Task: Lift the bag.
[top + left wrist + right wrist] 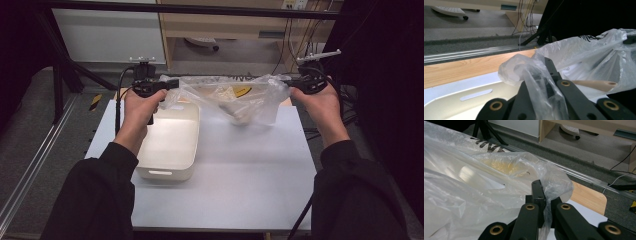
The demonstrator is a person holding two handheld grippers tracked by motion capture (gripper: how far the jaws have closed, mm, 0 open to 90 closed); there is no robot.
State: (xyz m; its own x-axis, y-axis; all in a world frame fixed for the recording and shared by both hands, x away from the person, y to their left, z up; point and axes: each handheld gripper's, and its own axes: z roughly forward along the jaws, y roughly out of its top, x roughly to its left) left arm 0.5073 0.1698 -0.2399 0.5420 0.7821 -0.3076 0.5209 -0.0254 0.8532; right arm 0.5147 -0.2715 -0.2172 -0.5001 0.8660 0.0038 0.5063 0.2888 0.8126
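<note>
You are holding the plastic bag (pixel 235 97) stretched above the table (pixel 240 170), beside the white bin (pixel 170 145).
Left claw (pixel 167 84) and right claw (pixel 292 84) are each pinching a bag edge; thin film could slip or tear, spilling its contents.

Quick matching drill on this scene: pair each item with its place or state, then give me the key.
1. plastic bag
2. white tub
3. left tongs
4. beige tube

A. lying inside the bag
B. sitting on the table, at its left
C. stretched in the air between both hands
D. shut on the bag's left edge

Pairs: 1-C, 2-B, 3-D, 4-A
</note>
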